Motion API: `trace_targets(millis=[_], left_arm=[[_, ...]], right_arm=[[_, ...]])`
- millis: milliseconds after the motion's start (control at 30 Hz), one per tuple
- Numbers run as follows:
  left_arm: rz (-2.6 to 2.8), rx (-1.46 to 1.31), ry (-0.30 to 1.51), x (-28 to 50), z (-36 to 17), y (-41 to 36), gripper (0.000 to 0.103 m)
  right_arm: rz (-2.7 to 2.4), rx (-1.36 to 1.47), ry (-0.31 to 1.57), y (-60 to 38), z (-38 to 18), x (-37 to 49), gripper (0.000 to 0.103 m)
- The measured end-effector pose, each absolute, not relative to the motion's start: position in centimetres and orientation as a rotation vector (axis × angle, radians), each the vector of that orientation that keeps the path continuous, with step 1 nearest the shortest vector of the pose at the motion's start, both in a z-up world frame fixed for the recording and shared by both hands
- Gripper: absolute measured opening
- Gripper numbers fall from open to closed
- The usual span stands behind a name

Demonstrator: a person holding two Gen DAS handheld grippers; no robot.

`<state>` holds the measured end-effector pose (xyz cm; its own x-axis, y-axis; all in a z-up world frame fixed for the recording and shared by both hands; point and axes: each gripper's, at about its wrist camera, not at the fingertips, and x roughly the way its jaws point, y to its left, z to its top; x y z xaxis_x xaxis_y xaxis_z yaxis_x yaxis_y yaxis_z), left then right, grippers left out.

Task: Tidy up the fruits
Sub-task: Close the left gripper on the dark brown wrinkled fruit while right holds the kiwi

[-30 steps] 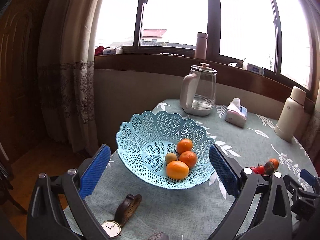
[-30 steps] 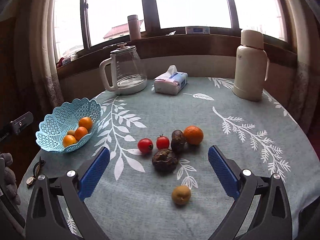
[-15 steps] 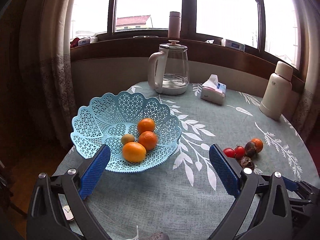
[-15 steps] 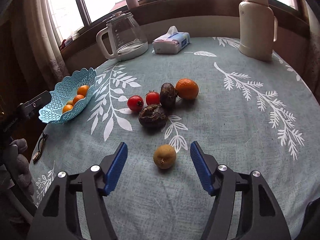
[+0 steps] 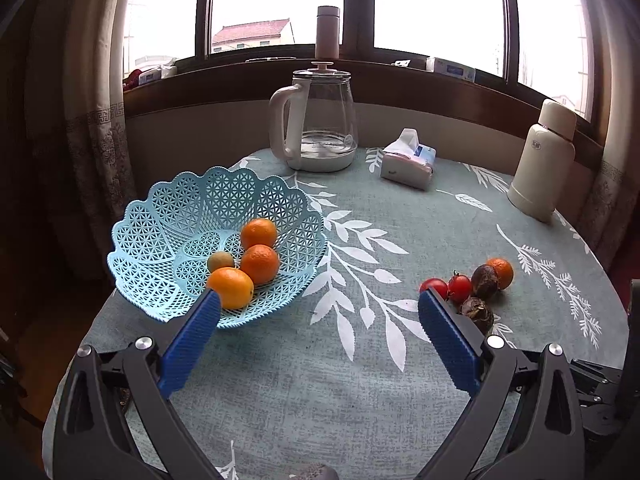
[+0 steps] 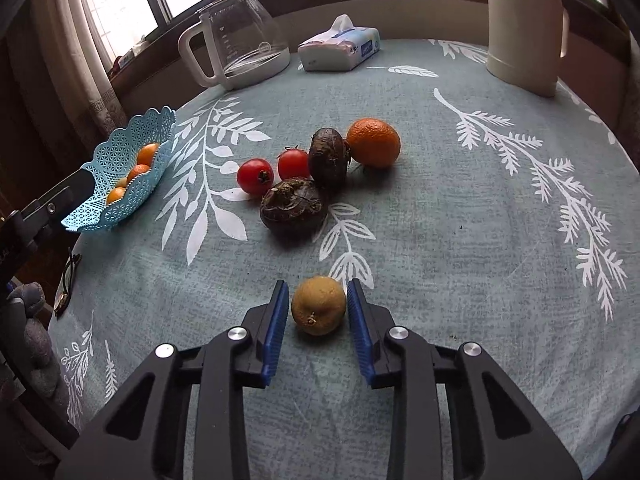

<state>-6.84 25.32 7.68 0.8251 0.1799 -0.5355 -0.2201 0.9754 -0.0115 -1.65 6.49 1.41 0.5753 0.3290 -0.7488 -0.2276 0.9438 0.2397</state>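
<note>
Low in the right wrist frame, the right claw brackets a small brownish-yellow fruit on the bench, pads narrowly apart, not yet gripping; the left claw gapes empty.

A home dining corner: a cloth-covered round table with kettle, tissues, curtains by windows.

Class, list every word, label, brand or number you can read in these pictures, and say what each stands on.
No text can be read.
Tissue pack: blue print, too blurred.
Glass kettle: round mark and scale lines, too small.
Cream flask: small dark mark, unreadable.
Windowsill boxes: print too small.
</note>
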Motion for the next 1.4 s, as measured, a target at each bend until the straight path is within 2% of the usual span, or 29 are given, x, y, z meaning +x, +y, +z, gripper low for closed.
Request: trace_targets(millis=[300,767,867,1067,1333,1400], left_arm=[[0.181,-0.062,0.609,-5.5,7.0,24.1,0.100],[-0.035,-0.018,0.715,-0.7,4.1,17.8,0.099],[-0.102,-0.023,0.742,0.3,3.3,16.4,0.085],[-0.170,-0.043,0.798,1.8,1.6,15.0,0.066],[-0.170,-0.046,0.820,2.7,1.0,14.6,0.055],[-0.164,-0.044,0.818,2.7,1.0,14.6,0.048]], right_arm=[[0.306,0.152,0.833,4.9,2.7,-2.3,0.027],[0.195,0.232,0.761,0.7,2.9,-2.1,0.027],[0.186,0.231,0.740,0.8,3.0,-2.1,0.027],[0.164,0.260,0.711,0.3,3.1,-2.4,0.027],[0.150,0.277,0.711,-0.1,2.9,-2.3,0.027],[0.147,0.273,0.715,0.0,2.8,-2.3,0.027]])
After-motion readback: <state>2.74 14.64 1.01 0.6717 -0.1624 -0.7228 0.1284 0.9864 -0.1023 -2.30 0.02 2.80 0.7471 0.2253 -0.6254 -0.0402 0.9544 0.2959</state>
